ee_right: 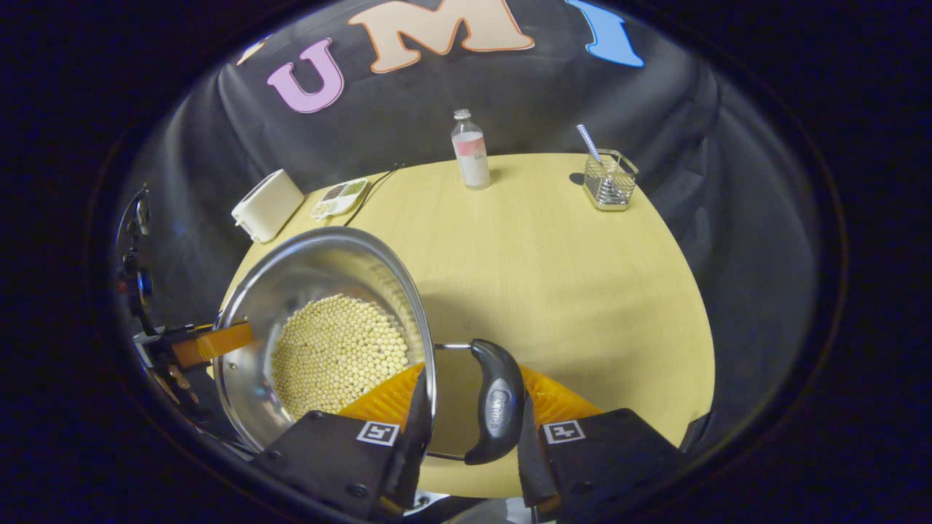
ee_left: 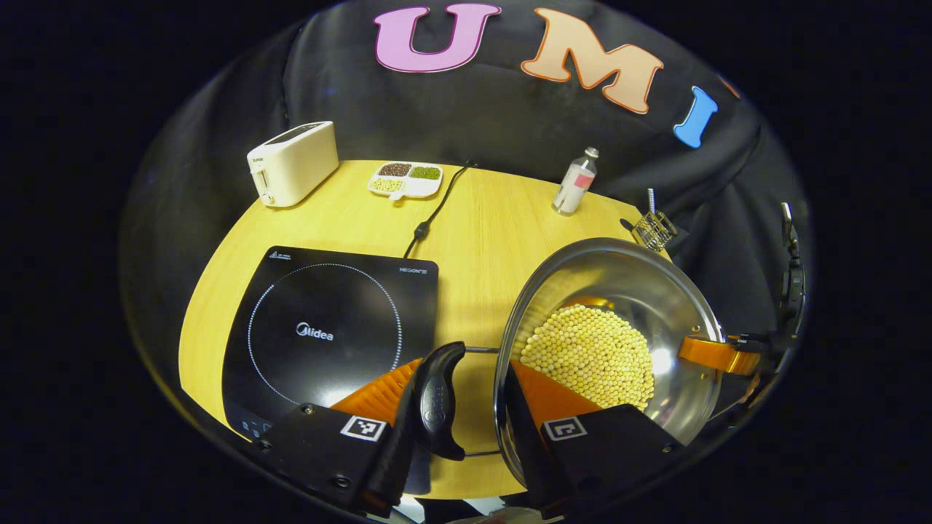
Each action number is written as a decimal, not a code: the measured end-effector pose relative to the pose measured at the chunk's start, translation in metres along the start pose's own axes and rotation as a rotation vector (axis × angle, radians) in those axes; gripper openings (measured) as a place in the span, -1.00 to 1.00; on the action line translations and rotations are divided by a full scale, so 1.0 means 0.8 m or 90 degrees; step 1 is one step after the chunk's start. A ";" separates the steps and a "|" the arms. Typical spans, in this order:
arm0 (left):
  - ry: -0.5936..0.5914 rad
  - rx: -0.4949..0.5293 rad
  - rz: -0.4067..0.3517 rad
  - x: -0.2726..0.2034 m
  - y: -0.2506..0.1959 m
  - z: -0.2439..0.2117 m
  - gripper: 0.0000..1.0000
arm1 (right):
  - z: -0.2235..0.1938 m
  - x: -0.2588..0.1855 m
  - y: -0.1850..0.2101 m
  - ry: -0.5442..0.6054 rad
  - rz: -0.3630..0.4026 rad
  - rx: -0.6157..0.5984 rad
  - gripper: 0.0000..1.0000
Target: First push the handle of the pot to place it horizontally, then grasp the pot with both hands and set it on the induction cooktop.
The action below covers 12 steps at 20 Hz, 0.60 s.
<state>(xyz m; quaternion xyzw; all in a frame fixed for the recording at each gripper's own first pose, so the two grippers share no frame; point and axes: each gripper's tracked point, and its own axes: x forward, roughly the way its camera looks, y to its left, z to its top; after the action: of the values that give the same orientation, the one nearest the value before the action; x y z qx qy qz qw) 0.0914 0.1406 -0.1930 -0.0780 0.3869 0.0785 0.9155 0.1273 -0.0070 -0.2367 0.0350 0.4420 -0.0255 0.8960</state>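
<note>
Left gripper [ee_left: 470,407]: we see its fingers straddling the pot's [ee_left: 655,291] rim and side handle [ee_left: 437,400], clamped; the cooktop [ee_left: 328,335] lies ahead-left. Right gripper [ee_right: 466,422]: we see it clamped likewise on the far handle [ee_right: 497,400], pot [ee_right: 306,269] ahead-left, beans [ee_right: 335,349] inside.

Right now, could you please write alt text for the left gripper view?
The left gripper grips a handle of a steel pot of soybeans, beside an induction cooktop on a wooden table.

pot [ee_left: 619,291] right of cooktop [ee_left: 328,335]
</note>
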 end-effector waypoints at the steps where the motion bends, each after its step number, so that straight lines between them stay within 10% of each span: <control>1: 0.002 0.006 -0.004 -0.001 0.012 0.004 0.28 | -0.002 0.000 0.013 0.001 -0.002 0.005 0.04; 12: 0.005 0.002 0.012 -0.016 0.171 0.030 0.32 | -0.010 0.040 0.174 0.007 0.010 0.007 0.04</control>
<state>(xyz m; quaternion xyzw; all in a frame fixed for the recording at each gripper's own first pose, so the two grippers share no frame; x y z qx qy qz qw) 0.0713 0.2782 -0.1780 -0.0730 0.3914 0.0863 0.9133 0.1511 0.1322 -0.2616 0.0433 0.4462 -0.0204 0.8936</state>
